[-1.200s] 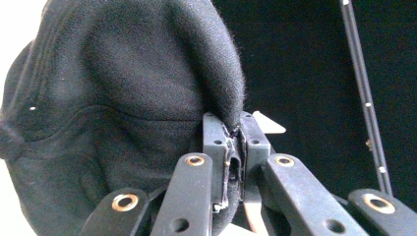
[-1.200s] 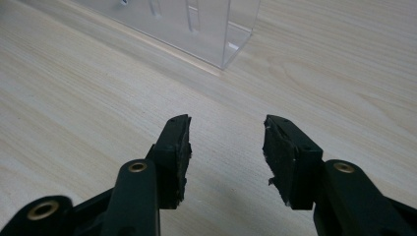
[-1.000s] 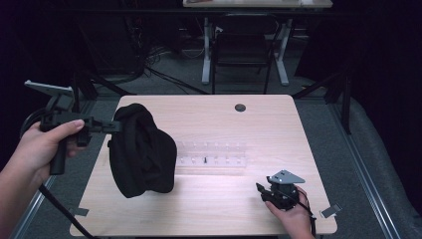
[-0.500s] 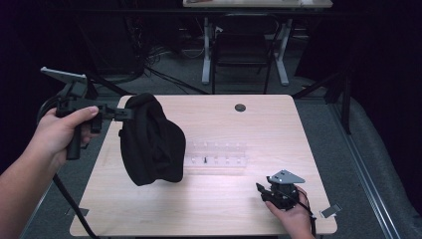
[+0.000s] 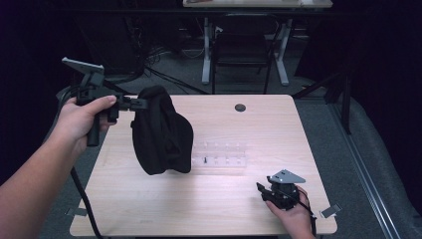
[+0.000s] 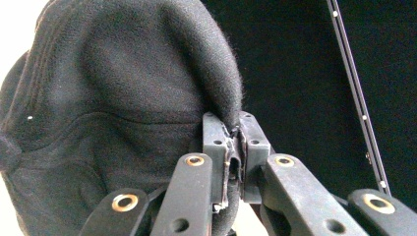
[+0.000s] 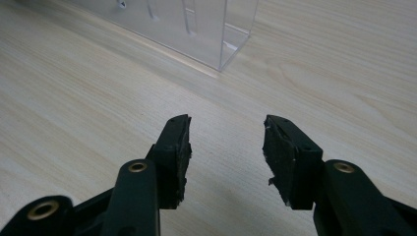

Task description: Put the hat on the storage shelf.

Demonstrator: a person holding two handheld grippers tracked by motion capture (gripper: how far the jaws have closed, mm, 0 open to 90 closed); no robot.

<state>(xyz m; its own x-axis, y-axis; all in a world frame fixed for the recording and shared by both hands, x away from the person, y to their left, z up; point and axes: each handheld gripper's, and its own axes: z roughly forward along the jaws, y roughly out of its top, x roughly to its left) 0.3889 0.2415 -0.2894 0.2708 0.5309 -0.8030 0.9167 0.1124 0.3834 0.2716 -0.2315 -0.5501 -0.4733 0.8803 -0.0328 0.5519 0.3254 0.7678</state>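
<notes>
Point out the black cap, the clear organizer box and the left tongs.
black cap (image 5: 161, 132), high view, middle of its crown.
clear organizer box (image 5: 221, 154), high view, its middle compartments.
left tongs (image 6: 235, 147), left gripper view, between the clamped tips.

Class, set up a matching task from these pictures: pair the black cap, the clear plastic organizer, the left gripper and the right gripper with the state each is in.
Things:
1. black cap
2. clear plastic organizer
3. left gripper
4. right gripper

States:
A. jaws apart, nothing between them, low over the table
B. lying on the tabletop, untouched
C. hanging in the air by its edge
D. jaws clamped on black fabric

Pairs: 1-C, 2-B, 3-D, 4-A
</notes>
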